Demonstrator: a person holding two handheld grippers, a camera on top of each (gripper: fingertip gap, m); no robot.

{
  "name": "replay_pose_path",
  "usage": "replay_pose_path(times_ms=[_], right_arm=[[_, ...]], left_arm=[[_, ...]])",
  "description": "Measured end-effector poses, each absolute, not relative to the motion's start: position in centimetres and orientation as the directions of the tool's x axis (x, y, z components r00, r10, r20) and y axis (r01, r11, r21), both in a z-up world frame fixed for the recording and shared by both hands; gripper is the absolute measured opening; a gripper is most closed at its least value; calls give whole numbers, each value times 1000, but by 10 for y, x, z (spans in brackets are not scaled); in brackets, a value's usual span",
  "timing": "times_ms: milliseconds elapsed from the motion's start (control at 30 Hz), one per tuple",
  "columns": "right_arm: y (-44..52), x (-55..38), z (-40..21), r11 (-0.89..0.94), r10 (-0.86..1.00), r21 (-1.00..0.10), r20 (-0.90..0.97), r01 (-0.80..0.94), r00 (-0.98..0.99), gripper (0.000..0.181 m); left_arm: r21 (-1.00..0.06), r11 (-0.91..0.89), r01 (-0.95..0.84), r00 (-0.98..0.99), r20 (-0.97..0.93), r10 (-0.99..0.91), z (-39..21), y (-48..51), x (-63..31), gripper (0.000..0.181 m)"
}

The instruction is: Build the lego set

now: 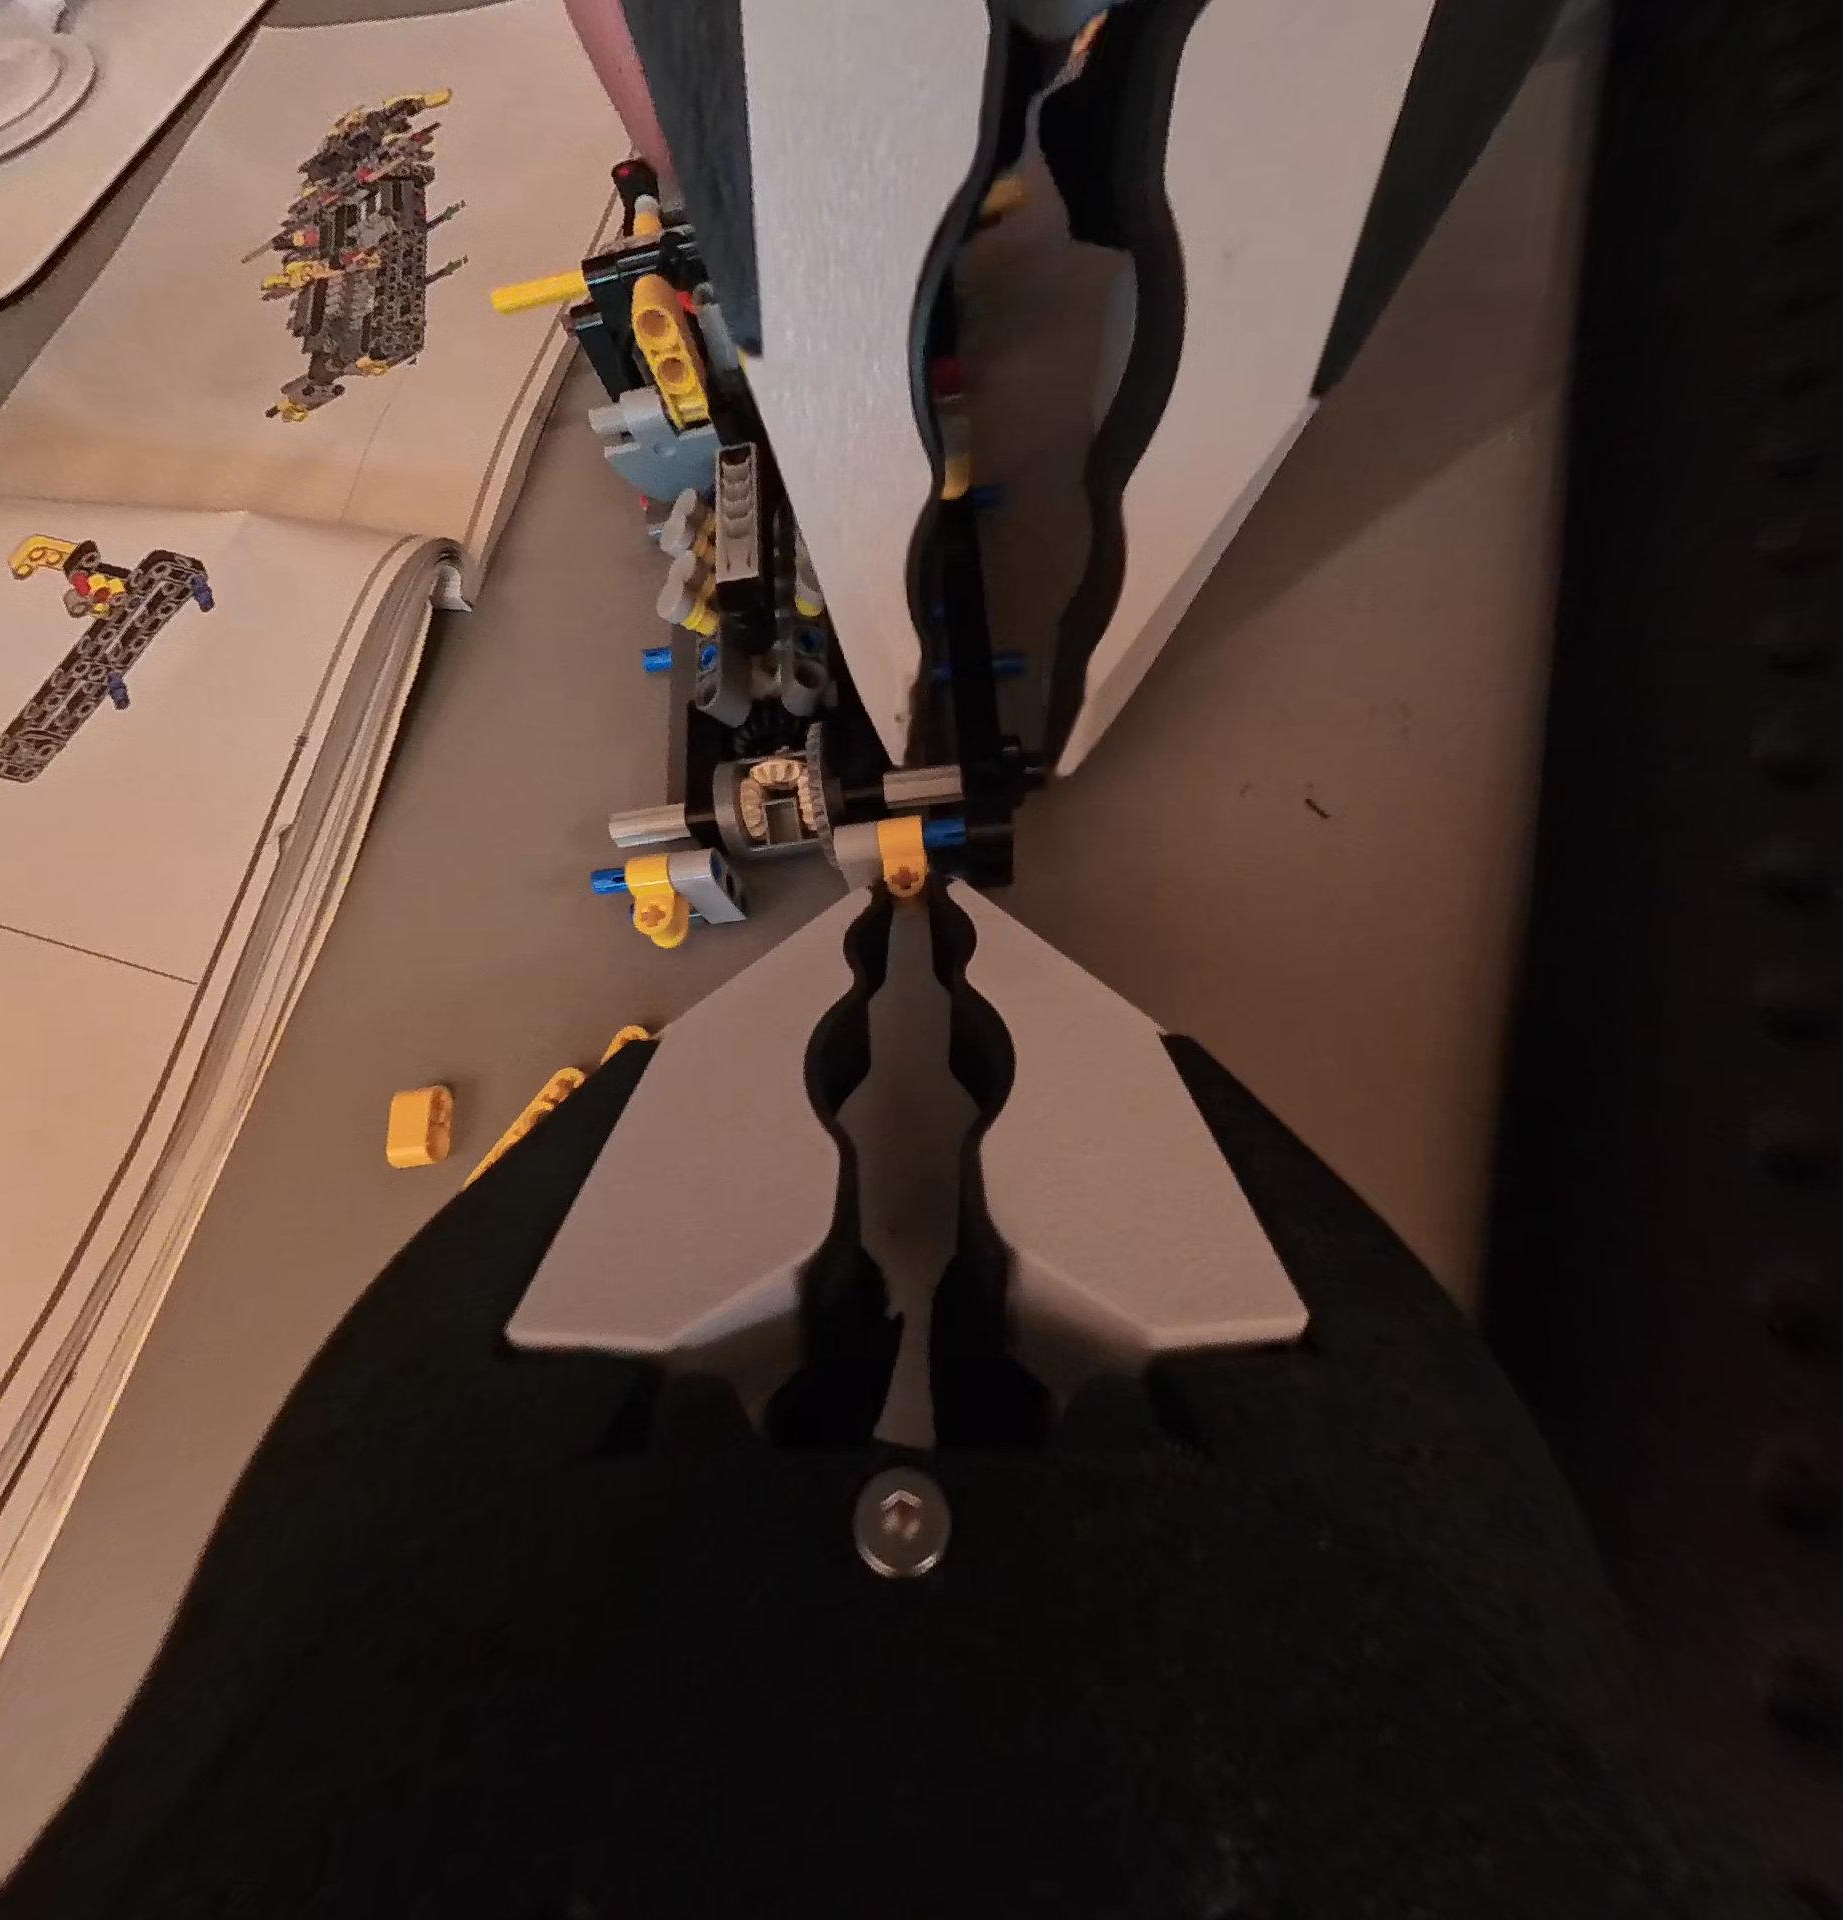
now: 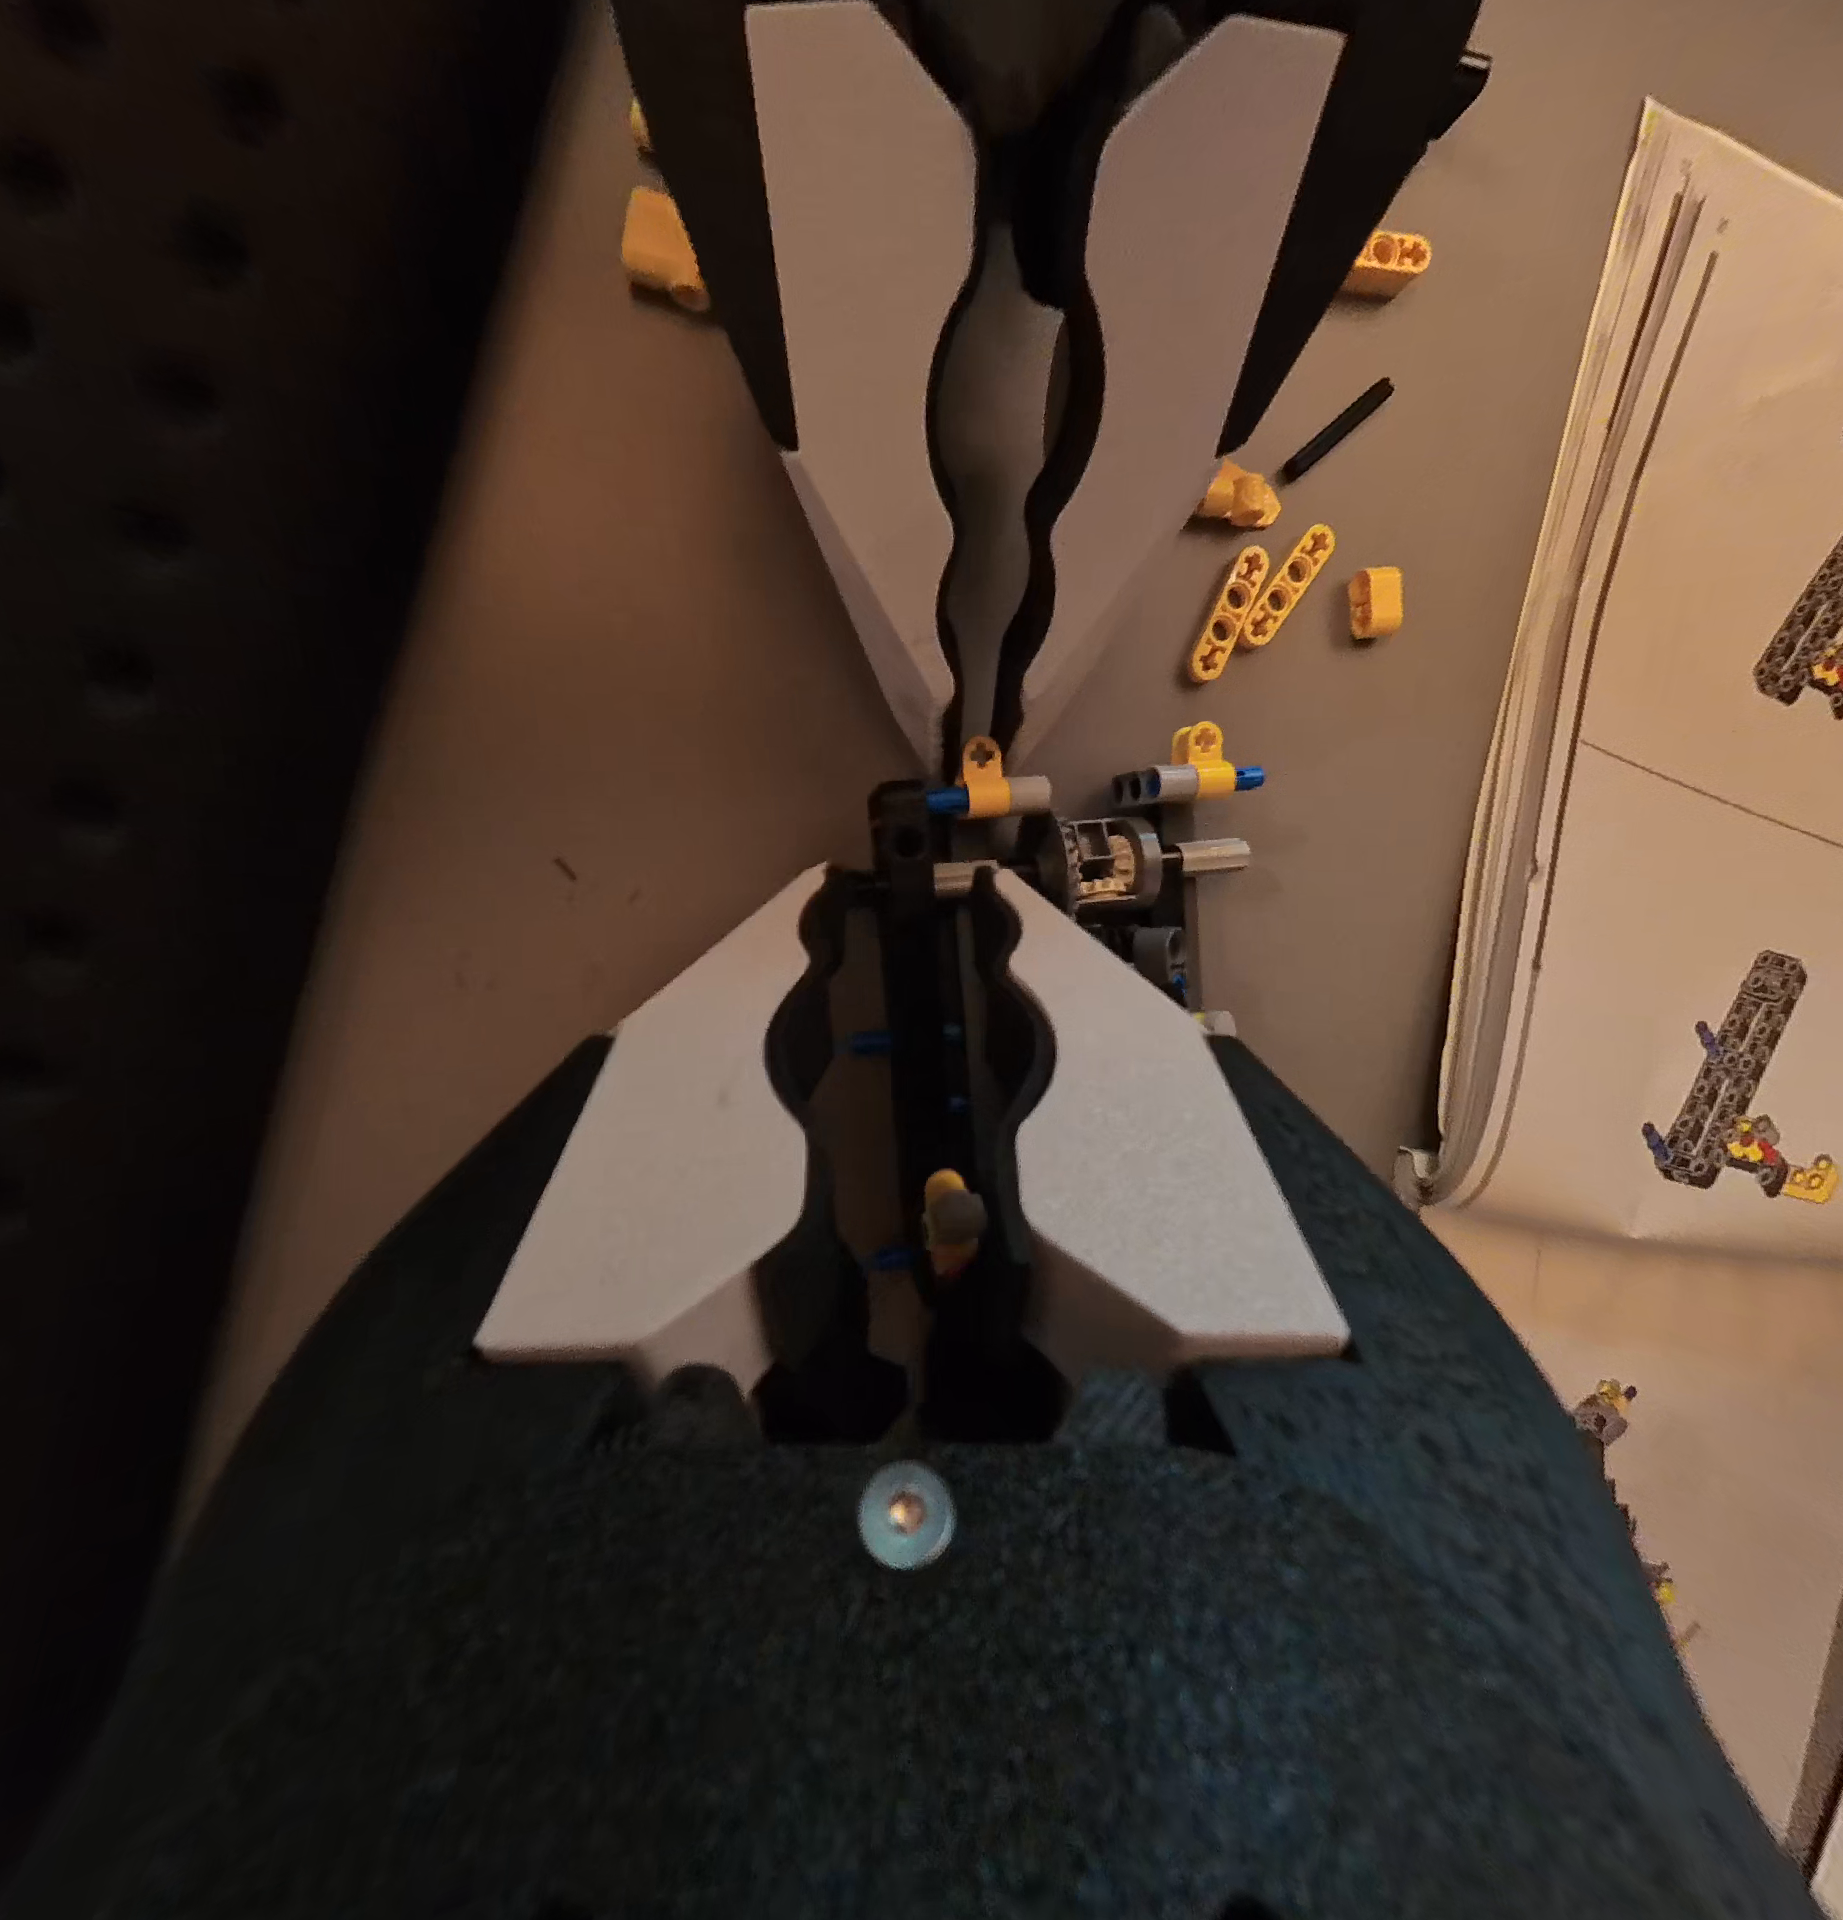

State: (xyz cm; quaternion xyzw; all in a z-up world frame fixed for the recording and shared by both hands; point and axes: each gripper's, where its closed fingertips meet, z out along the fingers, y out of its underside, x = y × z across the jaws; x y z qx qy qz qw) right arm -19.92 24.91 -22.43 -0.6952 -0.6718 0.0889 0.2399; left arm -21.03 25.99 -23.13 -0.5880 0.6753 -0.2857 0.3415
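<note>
The black, grey and yellow lego assembly [image 1: 751, 582] lies on the grey table, with a differential gear [image 1: 777, 805] at its near end. My right gripper [image 2: 912, 883] is shut on the assembly's long black beam [image 2: 912, 1039]; it enters the left wrist view from the top [image 1: 958, 758]. My left gripper [image 1: 904, 899] is shut on a yellow connector [image 1: 901, 847] that carries a grey sleeve and a blue pin, held against the beam's end. The right wrist view shows this gripper [image 2: 984, 727] and the connector [image 2: 982, 779] just beyond my right fingertips.
A second yellow-and-grey connector [image 1: 673, 888] lies beside the gear. Loose yellow pieces [image 2: 1260, 597] [image 1: 418, 1125] and a black axle [image 2: 1338, 428] lie on the table. An open instruction booklet [image 1: 169, 727] [image 2: 1727, 831] lies alongside. A dark perforated panel [image 2: 117, 727] borders the other side. The grippers are tip to tip, or close to it. From the left gripper's tips to the black axle [image 2: 1338, 428] is close to 11 cm.
</note>
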Motion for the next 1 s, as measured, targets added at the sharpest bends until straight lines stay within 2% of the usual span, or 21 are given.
replay_pose_path(times_ms=[133, 267, 467, 633, 867, 1000], right_arm=[[250, -198, -219, -11, 979, -482, 174, 876, 108, 26], [247, -199, -225, 13, 979, -457, 185, 889, 81, 30], [246, -205, -233, 14, 981, -431, 179, 902, 71, 13], [247, -204, -231, 72, 977, -416, 212, 907, 20, 12], [244, -206, -231, 11, 997, -461, 77, 887, 28, 11], [245, -206, -232, 31, 996, -459, 83, 888, 9, 11]], left_arm=[[-787, 147, -599, -76, -127, -989, -231, 260, -210, 7], [-787, 147, -599, -76, -127, -989, -231, 260, -210, 7], [-787, 148, -599, -76, -128, -989, -232, 260, -210, 7], [-786, 152, -599, -81, -130, -988, -232, 259, -210, 7], [-784, 165, -599, -106, -127, -986, -232, 256, -211, 7], [-785, 146, -602, -105, -103, -989, -232, 257, -211, 7]])
